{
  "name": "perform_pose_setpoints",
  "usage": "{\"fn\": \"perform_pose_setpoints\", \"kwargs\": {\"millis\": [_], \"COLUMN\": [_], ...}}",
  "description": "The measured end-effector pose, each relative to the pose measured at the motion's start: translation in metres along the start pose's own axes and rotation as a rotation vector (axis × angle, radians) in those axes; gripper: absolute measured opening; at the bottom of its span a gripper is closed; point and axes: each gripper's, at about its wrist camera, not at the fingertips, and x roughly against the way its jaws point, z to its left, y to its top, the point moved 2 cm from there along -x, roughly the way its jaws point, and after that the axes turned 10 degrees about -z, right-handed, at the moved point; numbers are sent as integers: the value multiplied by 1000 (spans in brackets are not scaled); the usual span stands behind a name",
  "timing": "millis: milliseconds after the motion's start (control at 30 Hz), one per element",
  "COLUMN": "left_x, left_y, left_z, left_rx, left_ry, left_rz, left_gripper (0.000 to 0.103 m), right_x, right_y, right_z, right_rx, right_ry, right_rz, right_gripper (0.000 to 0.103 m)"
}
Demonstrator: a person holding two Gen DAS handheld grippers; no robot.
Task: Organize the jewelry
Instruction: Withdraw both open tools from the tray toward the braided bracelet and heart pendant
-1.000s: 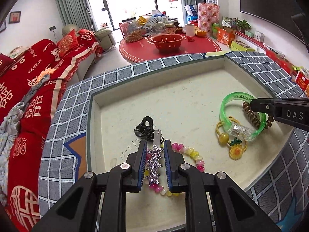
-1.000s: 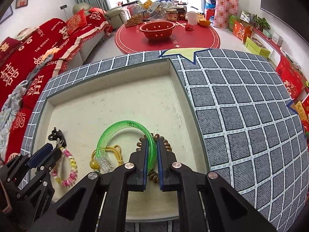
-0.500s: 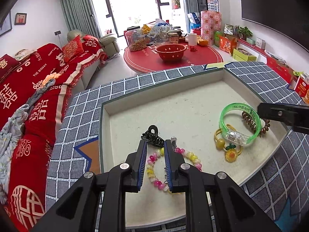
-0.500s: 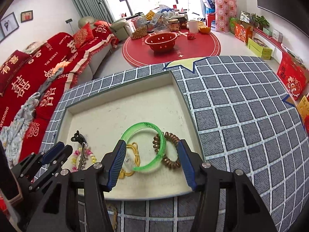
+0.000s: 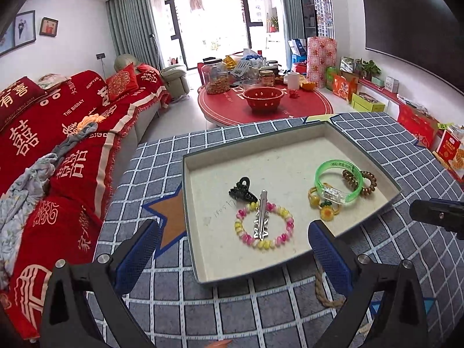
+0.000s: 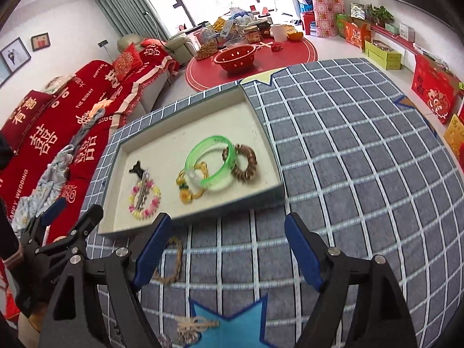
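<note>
On the checked grey cloth sits a shallow tray holding all the jewelry in view. From left to right in the left wrist view it contains: a black claw clip; a silver star hair clip lying across a pink-and-yellow bead bracelet; a yellow sunflower hair tie; a green bangle resting partly on that tie; and a brown coil hair tie, touching the bangle.

A braided cord loop lies on the cloth outside the tray's near wall, partly hidden behind the left gripper's right-hand finger. In the right wrist view the tray contents are motion-blurred, and a pale item at the lower edge cannot be identified.

The left gripper is opening, jaws wide, nothing between them. The right gripper is also opening and empty; only its tip appears in the left view.

One second earlier the left gripper was clamped on the star clip and the right on the green bangle. Both items now lie released in the tray, and both grippers have drawn back from it.
</note>
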Motion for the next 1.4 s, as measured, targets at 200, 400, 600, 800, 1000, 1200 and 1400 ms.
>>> {"fn": "perform_pose_setpoints", "kwargs": {"millis": [200, 400, 600, 800, 1000, 1200, 1400], "left_x": [22, 26, 35, 40, 36, 29, 22], "left_y": [-36, -76, -92, -94, -96, -96, -88], "left_z": [0, 0, 11, 21, 30, 32, 20], "left_rx": [33, 73, 114, 123, 139, 150, 144], "left_ry": [-81, -61, -29, -9, -3, -12, -54], "left_rz": [70, 149, 164, 158, 168, 179, 183], "left_gripper": [103, 103, 103, 103, 103, 103, 103], "right_x": [20, 29, 27, 20, 16, 14, 23], "right_y": [-39, -85, -108, -117, -120, -127, -132], "right_z": [0, 0, 11, 30, 46, 60, 54], "right_rx": [16, 24, 38, 49, 72, 183, 240], "right_ry": [-2, -56, -88, -123, -145, -191, -225], "right_rz": [25, 114, 147, 142, 128, 123, 102], "right_gripper": [103, 103, 103, 89, 71, 56, 17]}}
